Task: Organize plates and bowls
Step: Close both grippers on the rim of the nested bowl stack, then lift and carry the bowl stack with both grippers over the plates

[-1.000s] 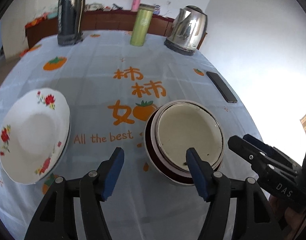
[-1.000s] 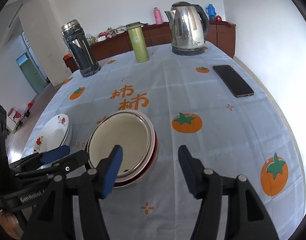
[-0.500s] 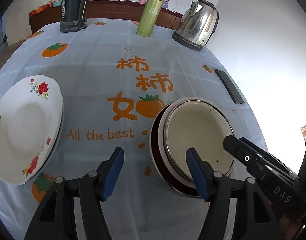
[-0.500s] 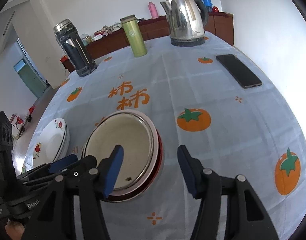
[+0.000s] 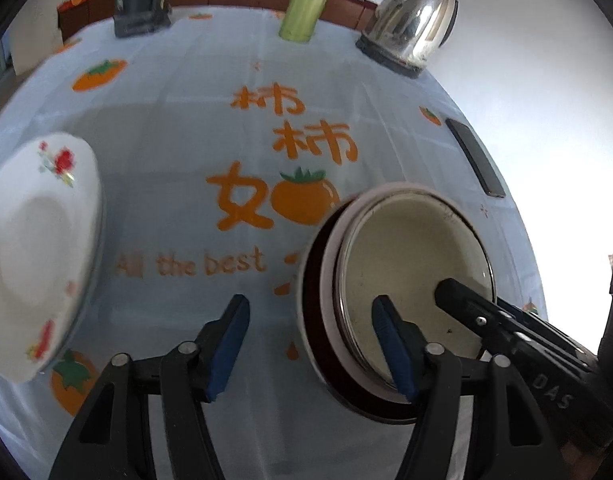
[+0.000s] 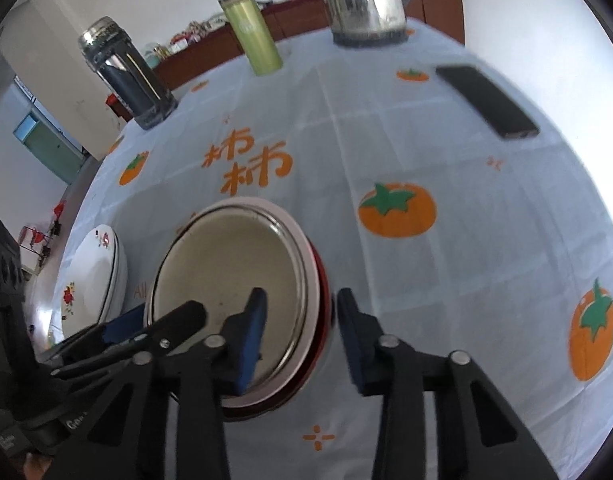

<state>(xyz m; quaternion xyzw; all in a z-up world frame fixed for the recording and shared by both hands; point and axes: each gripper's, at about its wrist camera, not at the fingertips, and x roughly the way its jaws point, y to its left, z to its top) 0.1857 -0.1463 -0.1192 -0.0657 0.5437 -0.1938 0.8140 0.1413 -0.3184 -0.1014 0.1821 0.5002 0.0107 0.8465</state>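
**Both grippers closing in on the rims of the nested bowls**

Left wrist view: the left gripper is straddling the near-left rim of the nested bowls, 1 blue pad inside the cream inner bowl and the other outside over the tablecloth. Its jaws have just been closing, yet a clear gap is showing on the outer side, so they are standing released around the wall, gripping nothing. The right gripper is reaching in over the opposite rim. A stack of flowered plates is sitting well apart at the left, probably the spot kept for plates.

Right wrist view: the right gripper is bracketing the near-right rim of the same bowls, the left pad over the cream inside and the right pad just beside the red outer wall. These jaws have also just been closing; whether the pads are pressing yet I cannot tell, though a slim gap seems to remain. Taking opposite sides suggests a 2-handed lift, keeping the stack level. A kettle, green flask, dark flask and phone are standing farther back, clear of the work.
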